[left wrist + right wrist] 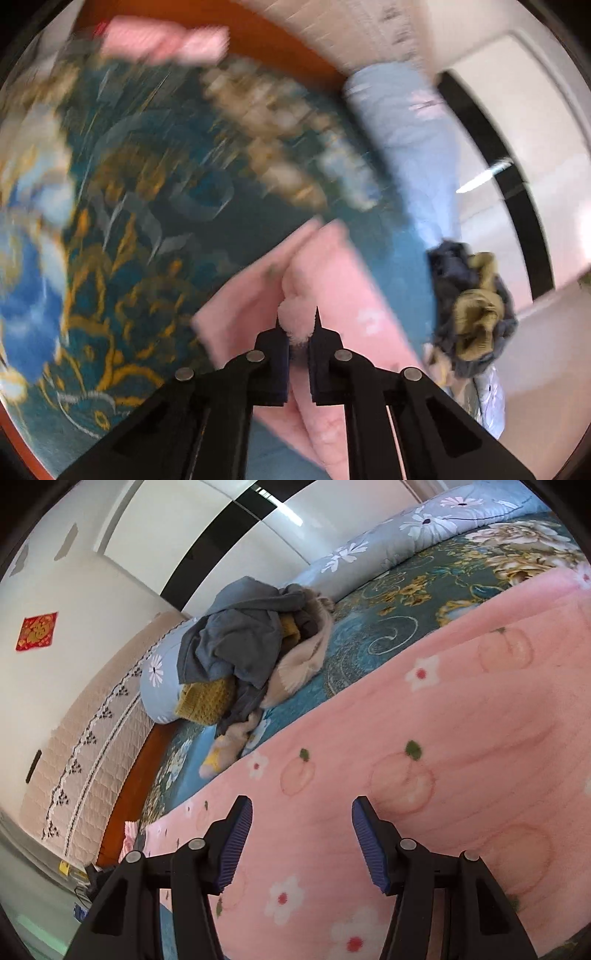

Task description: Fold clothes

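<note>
Now left gripper point(298, 325) pinches a fold of pink fleece garment point(424, 738); right gripper point(302, 843) hovers half-open above it. Advice: grab an edge, keep cloth taut.

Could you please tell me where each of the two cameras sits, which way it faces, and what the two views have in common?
Left wrist: on the left gripper, looking down along its fingers at the teal floral bedspread; the jaws are shut on a bunch of the pink fleece garment. Picture blurred.
Right wrist: on the right gripper, facing across the bed toward the white wardrobe; open jaws hover over the pink fleece, gripping nothing.
Shared: the pink fleece, the bedspread, the heap of grey and mustard clothes and the pale blue floral quilt.
</note>
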A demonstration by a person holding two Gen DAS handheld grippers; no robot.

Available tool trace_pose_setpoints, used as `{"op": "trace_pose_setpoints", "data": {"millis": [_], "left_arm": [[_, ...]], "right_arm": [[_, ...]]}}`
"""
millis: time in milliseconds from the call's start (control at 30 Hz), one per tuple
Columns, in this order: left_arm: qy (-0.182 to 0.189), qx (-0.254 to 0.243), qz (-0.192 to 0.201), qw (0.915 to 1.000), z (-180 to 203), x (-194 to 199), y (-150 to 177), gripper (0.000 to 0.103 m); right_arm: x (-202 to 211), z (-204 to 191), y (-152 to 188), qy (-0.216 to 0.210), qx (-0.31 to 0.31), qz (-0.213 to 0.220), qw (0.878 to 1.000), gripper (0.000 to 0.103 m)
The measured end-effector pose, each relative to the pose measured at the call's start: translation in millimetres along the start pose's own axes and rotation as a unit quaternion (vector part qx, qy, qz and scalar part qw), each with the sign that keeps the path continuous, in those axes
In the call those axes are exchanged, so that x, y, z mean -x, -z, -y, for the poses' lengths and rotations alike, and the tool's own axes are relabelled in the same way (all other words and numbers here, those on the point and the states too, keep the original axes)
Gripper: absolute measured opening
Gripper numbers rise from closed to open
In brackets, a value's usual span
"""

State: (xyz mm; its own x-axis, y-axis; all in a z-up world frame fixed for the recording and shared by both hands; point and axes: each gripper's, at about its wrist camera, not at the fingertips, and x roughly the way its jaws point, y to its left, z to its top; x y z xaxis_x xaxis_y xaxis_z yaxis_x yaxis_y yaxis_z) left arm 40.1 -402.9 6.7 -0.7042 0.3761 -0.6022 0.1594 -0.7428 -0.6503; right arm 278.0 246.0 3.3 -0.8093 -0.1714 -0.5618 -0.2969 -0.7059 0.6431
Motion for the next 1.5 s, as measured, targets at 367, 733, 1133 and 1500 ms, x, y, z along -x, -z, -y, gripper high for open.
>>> {"op": "trace_pose_setpoints", "data": {"millis": [367,733,1133,1500], "left_arm": [[-0.002,0.115,-0.011,0.9933,-55.9,-20.4,4.1,0.008],[-0.011,0.060,-0.005,0.9982,-50.7,18.8,9.2,0.050],[-0.041,0.088,-0.005,0.9953,-50.3,-10.6,15.1,0.015],[-0.141,0.034,-0.020,0.9892,-34.5,-20.8,14.5,0.013]], "right_arm": [[-6.0,1.3,2.3,0.004,0.003,-0.014,1.000,0.060],[-2.9,-0.9,0.1,-0.012,0.001,-0.007,1.000,0.060],[-3.7,-1.3,0.4,-0.011,0.000,-0.008,1.000,0.060],[-2.8,-2.1,-1.6,-0.018,-0.001,-0.005,1.000,0.060]]}}
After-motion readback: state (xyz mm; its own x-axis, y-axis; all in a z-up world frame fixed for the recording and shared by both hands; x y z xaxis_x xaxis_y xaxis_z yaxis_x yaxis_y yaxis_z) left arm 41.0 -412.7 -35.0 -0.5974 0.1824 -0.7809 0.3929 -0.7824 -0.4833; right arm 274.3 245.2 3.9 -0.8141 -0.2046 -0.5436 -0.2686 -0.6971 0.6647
